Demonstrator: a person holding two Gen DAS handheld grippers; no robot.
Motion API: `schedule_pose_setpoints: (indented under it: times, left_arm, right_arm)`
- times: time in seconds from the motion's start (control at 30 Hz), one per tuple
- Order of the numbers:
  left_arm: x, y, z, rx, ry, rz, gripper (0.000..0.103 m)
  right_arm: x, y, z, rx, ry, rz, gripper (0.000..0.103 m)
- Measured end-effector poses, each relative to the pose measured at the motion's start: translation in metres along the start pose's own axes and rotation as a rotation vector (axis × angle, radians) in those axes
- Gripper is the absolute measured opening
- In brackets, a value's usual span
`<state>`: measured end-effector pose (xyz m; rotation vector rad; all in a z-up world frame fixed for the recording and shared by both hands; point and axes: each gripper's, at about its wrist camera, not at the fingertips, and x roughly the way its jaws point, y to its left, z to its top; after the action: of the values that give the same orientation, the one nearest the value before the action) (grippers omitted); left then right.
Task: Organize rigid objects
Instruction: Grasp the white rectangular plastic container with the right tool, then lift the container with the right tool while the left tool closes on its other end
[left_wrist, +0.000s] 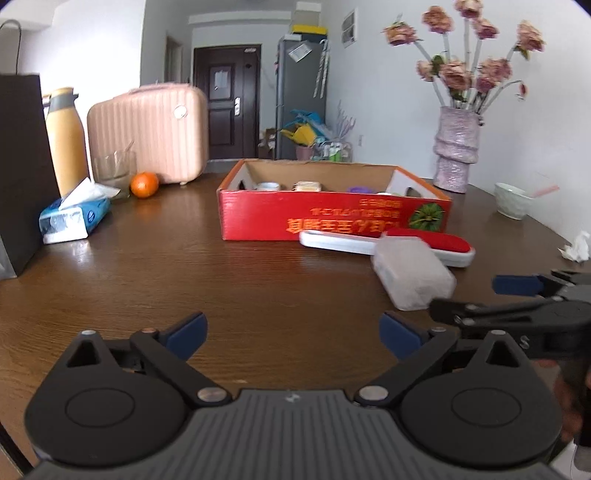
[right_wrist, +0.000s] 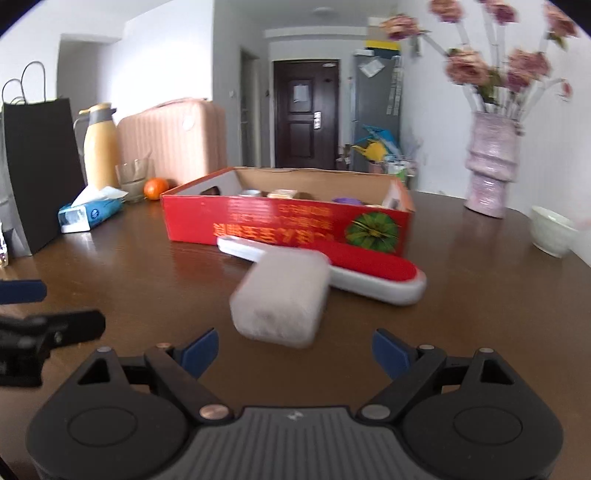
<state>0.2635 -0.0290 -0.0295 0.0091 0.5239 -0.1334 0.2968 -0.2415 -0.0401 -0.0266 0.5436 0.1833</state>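
Note:
A red cardboard box (left_wrist: 332, 218) (right_wrist: 288, 225) stands open on the brown table, with several small items inside. In front of it lies a white and red lint brush (left_wrist: 428, 243) (right_wrist: 373, 273). A frosted white plastic case (left_wrist: 413, 277) (right_wrist: 282, 299) rests against the brush. My left gripper (left_wrist: 293, 338) is open over bare table, left of the case, with nothing between its blue pads. My right gripper (right_wrist: 293, 350) is open just short of the case, touching nothing. The right gripper (left_wrist: 517, 295) also shows at the right edge of the left wrist view.
At the left stand a black paper bag (left_wrist: 22, 166), a yellow flask (left_wrist: 68, 140), a pink case (left_wrist: 151, 133), a glass (left_wrist: 114, 168), an orange (left_wrist: 144, 184) and a tissue pack (left_wrist: 74, 218). A vase of flowers (left_wrist: 458, 151) and a pale bowl (left_wrist: 513, 201) stand at the right.

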Motion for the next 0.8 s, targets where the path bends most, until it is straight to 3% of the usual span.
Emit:
schedule_pose_setpoints:
  times: [0.1,0.17,0.2,0.23,0.3,0.37,0.47,0.57,0.63,0.7,0.73,0.8]
  left_arm:
    - [0.011,0.016,0.006,-0.031,0.013,0.023,0.103]
    - [0.015,0.027,0.008,-0.065,0.033,0.043,0.103]
    - [0.015,0.031,0.009,-0.079,0.039,0.046,0.103]
    - [0.014,0.037,0.008,-0.096,0.042,0.045,0.103]
    - [0.012,0.047,0.004,-0.129,0.050,0.049,0.103]
    - [0.011,0.055,-0.001,-0.157,0.064,0.063,0.103]
    - [0.005,0.061,-0.008,-0.174,0.065,0.080,0.103]
    - [-0.003,0.060,-0.013,-0.173,0.055,0.068,0.103]
    - [-0.006,0.058,-0.015,-0.181,0.057,0.047,0.103]
    - [-0.010,0.052,-0.016,-0.175,0.056,0.032,0.103]
    - [-0.014,0.049,-0.016,-0.164,0.049,0.022,0.103]
    - [-0.019,0.041,-0.016,-0.140,0.033,0.009,0.103]
  right_arm:
    - [0.023,0.008,0.015,-0.017,0.013,0.006,0.089]
    - [0.039,0.013,0.025,-0.028,0.020,-0.034,0.088]
    - [0.046,0.014,0.028,-0.029,0.025,-0.048,0.081]
    - [0.054,0.014,0.031,-0.029,0.038,-0.055,0.068]
    - [0.060,0.015,0.033,-0.030,0.049,-0.048,0.066]
    - [0.052,0.016,0.030,-0.037,0.037,-0.018,0.065]
    - [0.031,0.032,0.015,-0.119,0.036,0.115,0.064]
    - [-0.003,0.063,-0.010,-0.320,0.032,0.204,0.064]
    - [-0.024,0.075,-0.022,-0.390,0.034,0.302,0.064]
    - [-0.039,0.080,-0.026,-0.429,0.047,0.344,0.067]
    - [-0.044,0.078,-0.026,-0.434,0.047,0.320,0.078]
    - [-0.049,0.070,-0.027,-0.408,0.044,0.212,0.084]
